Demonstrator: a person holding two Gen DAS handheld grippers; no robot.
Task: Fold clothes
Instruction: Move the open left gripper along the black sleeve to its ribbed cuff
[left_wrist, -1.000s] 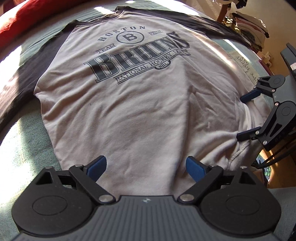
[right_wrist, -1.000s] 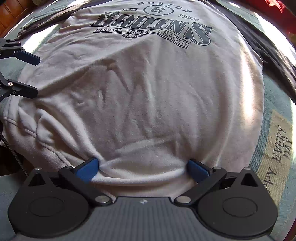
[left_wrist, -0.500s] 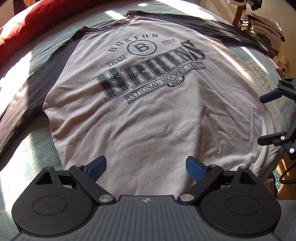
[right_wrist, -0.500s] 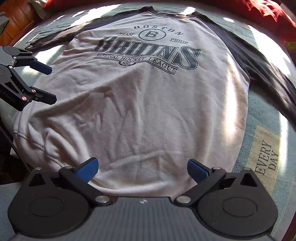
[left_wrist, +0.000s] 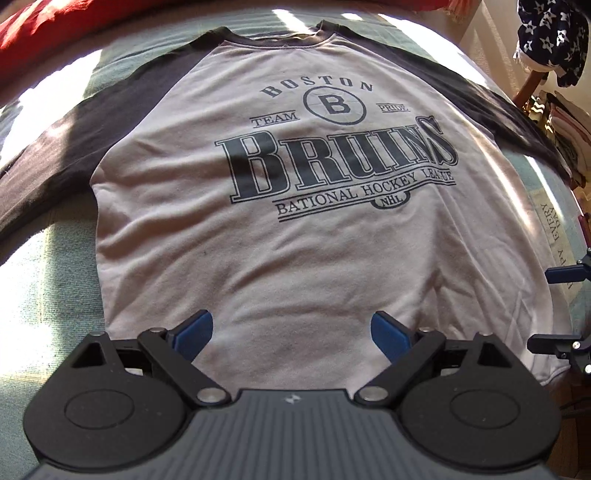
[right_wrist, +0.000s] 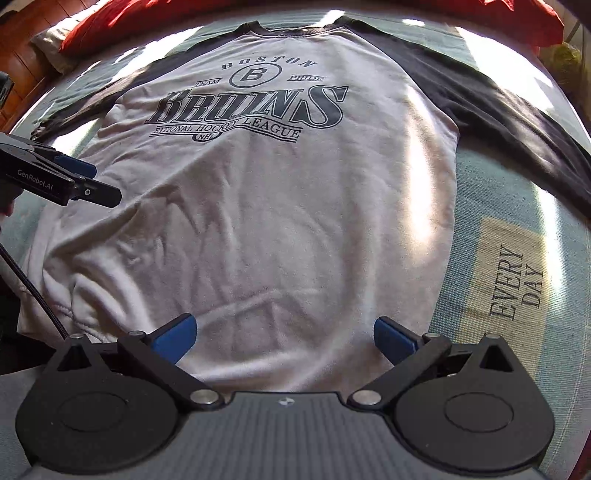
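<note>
A grey sweatshirt (left_wrist: 295, 240) with black raglan sleeves and a "Boston Bruins" print lies face up, spread flat on a pale green bed cover (left_wrist: 55, 288). The same sweatshirt (right_wrist: 258, 221) fills the right wrist view, its hem bunched at the lower left. My left gripper (left_wrist: 291, 330) hovers open over the hem's left half, nothing between its blue pads. Over the hem's right half my right gripper (right_wrist: 282, 332) is open too and holds nothing. In the left wrist view the right gripper (left_wrist: 565, 306) shows at the right edge; the left gripper (right_wrist: 92, 182) shows at the left of the right wrist view.
A red pillow (right_wrist: 147, 22) lies beyond the collar at the head of the bed. A printed label "EVERY DAY" (right_wrist: 517, 288) lies on the cover right of the shirt. Folded clothes (left_wrist: 569, 136) and a starred dark fabric (left_wrist: 550, 33) sit off the bed's right side.
Both grippers have pulled back and up from the hem, so more of the shirt, collar and sleeves now shows. Both stayed open. The hem has settled flatter.
</note>
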